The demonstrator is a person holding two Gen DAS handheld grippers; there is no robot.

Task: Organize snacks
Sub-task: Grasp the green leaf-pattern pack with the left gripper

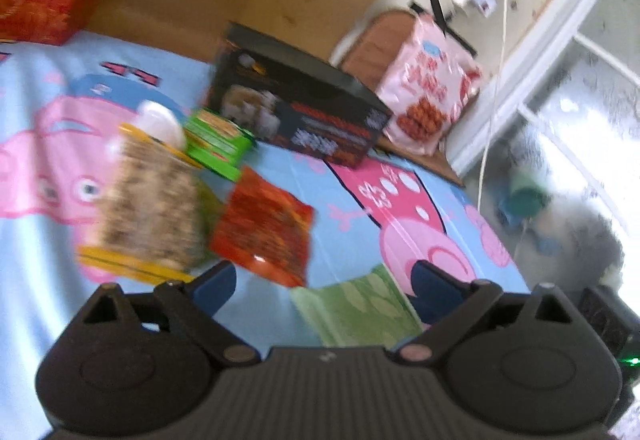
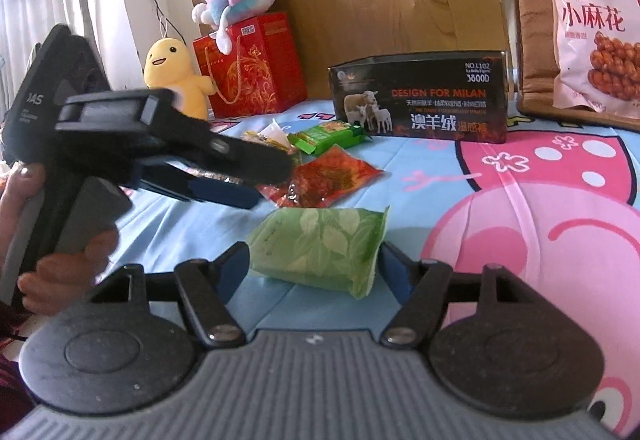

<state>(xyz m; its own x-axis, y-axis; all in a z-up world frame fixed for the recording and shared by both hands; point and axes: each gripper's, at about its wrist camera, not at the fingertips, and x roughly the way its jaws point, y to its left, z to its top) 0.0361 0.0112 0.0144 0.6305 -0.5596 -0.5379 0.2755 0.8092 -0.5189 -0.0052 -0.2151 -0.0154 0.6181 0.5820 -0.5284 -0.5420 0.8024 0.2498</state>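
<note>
We hold the left hand-held gripper [image 1: 322, 282] open, empty, red snack packet [image 1: 264, 226] just ahead | our right hand-held gripper [image 2: 314, 266] open, fingers flanking the green snack packet [image 2: 320, 246] lying on the bed [image 2: 440, 176].

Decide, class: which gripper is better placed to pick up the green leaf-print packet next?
Right. The right gripper has open fingers on either side of the green leaf-print packet. The left gripper is open too, but the packet sits off toward one finger.

Yellow plush [image 2: 176, 76], red gift bag [image 2: 252, 64]
</note>
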